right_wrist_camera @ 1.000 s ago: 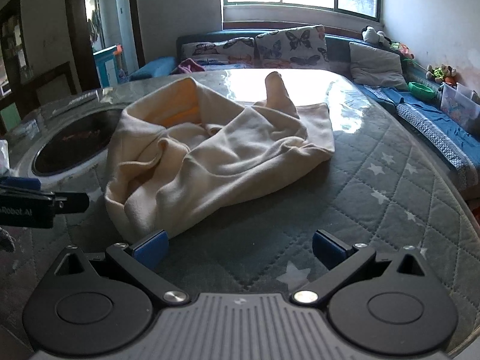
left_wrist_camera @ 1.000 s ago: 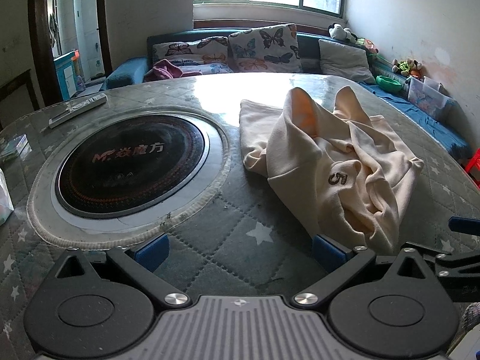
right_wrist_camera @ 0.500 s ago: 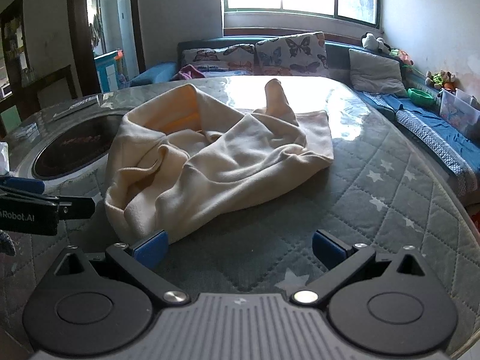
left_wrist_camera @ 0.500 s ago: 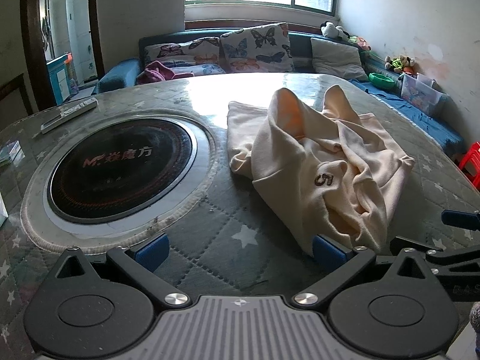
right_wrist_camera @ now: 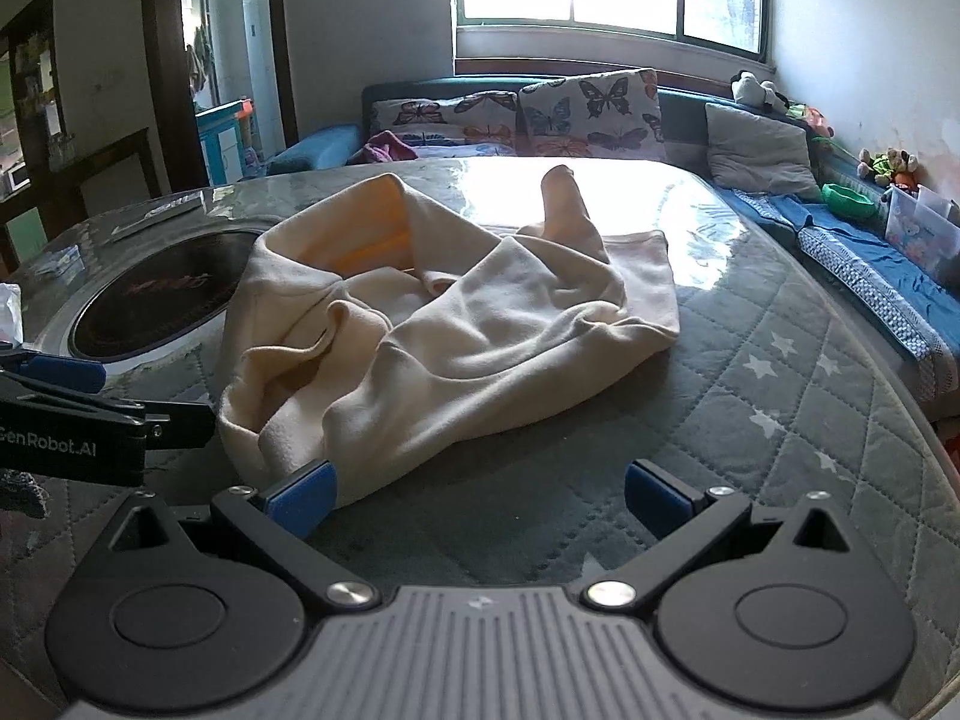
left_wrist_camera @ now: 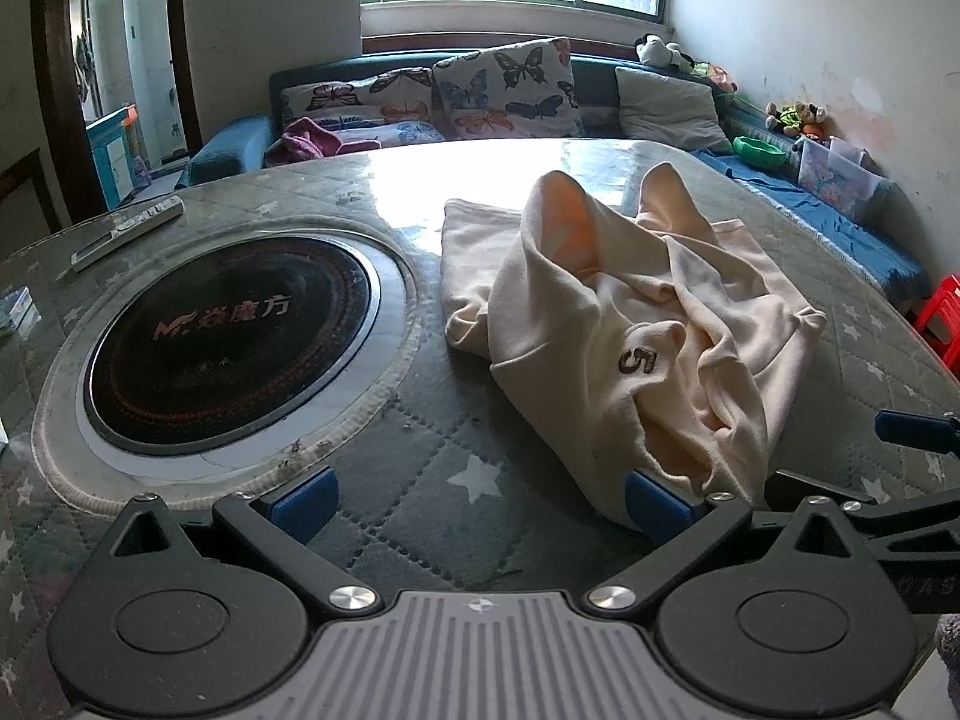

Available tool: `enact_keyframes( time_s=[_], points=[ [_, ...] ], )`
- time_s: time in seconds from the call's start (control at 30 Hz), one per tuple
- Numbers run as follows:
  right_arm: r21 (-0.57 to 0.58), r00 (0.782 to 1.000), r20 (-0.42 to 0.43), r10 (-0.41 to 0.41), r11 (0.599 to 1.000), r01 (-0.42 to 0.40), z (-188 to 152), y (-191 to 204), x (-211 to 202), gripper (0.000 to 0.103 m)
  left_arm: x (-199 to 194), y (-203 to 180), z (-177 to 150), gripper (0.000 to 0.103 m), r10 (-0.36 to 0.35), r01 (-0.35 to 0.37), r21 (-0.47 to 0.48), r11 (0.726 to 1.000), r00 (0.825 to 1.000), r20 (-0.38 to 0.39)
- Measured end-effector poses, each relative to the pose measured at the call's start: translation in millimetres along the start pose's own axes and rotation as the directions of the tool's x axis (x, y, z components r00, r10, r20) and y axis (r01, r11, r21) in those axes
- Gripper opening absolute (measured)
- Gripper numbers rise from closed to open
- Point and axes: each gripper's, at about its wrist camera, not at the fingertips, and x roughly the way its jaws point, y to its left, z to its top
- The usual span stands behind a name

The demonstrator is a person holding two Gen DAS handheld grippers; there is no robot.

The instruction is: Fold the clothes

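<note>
Crumpled cream garment on a quilted round table, both grippers spread and empty.

Left wrist view: the left gripper point(left_wrist_camera: 478, 498) stands with jaws apart at lower centre; the cream garment point(left_wrist_camera: 630, 324), marked "5", lies right of centre, beside the dark round hob point(left_wrist_camera: 228, 324) set into the table point(left_wrist_camera: 420, 516).
Right wrist view: the right gripper point(right_wrist_camera: 478, 495) likewise gapes wide; the garment point(right_wrist_camera: 444, 324) fills mid-frame, its near hem touching the left finger point(right_wrist_camera: 300, 495).

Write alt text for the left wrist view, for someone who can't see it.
A crumpled cream garment marked with a 5 lies on a quilted grey table, right of a round black cooktop. The open left gripper hovers at the near edge, its right finger by the garment's hem. A sofa sits under a bright window behind.
</note>
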Motion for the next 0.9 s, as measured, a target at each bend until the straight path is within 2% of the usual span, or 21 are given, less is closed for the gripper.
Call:
enact_keyframes(
  time_s=[0.53, 0.9],
  points=[
    [0.002, 1.0, 0.001, 0.007, 1.0, -0.007, 22, -2, 7, 0.102, 4, 1, 23, 0.103, -0.006, 0.006, 0.017, 1.0, 1.0, 0.008],
    [-0.032, 1.0, 0.023, 0.0, 0.999, 0.0, 55, -10, 21, 0.094, 13, -2, 77, 0.103, -0.009, 0.005, 0.063, 0.998, 0.997, 0.073]
  ],
)
